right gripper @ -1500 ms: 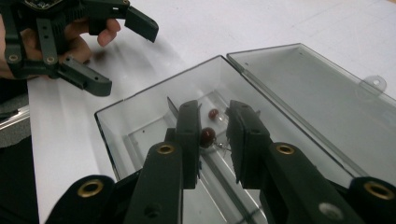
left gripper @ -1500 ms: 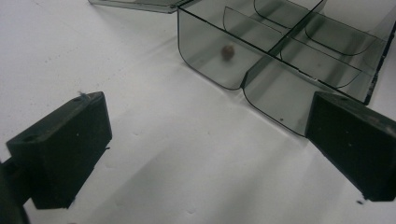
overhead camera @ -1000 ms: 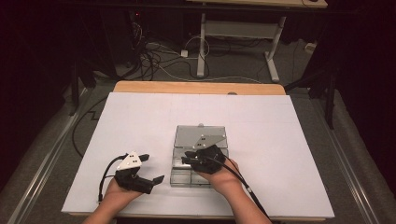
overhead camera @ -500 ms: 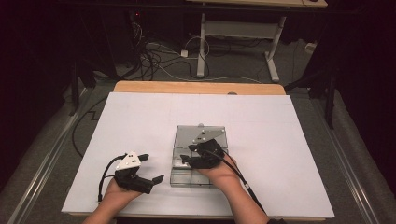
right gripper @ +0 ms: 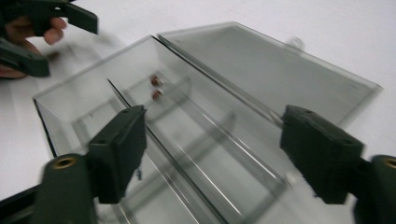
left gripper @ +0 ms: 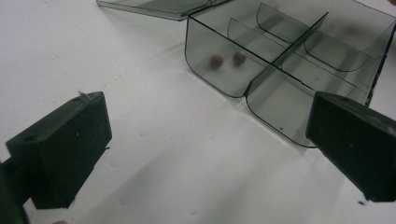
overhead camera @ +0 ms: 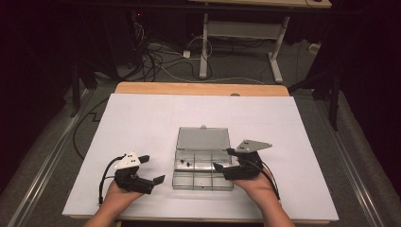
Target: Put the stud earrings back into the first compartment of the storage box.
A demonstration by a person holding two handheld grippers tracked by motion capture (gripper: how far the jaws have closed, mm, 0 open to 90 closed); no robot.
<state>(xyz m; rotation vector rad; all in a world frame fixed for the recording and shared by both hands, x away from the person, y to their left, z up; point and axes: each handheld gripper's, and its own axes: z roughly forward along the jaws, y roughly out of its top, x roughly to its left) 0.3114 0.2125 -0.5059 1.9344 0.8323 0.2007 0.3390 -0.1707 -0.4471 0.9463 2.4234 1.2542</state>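
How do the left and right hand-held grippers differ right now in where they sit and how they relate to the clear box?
The left hand-held gripper sits over bare white table, apart from the clear compartment box, while the right hand-held gripper is at the box's right edge, jaws reaching over its compartments. The left one is aimed at the box from its left side; the right one faces it from the right. Both are open and hold nothing.

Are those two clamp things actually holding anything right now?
No, nothing is held. The left hand-held gripper is open over bare table beside the clear box; the right hand-held gripper is open at the box's right side.
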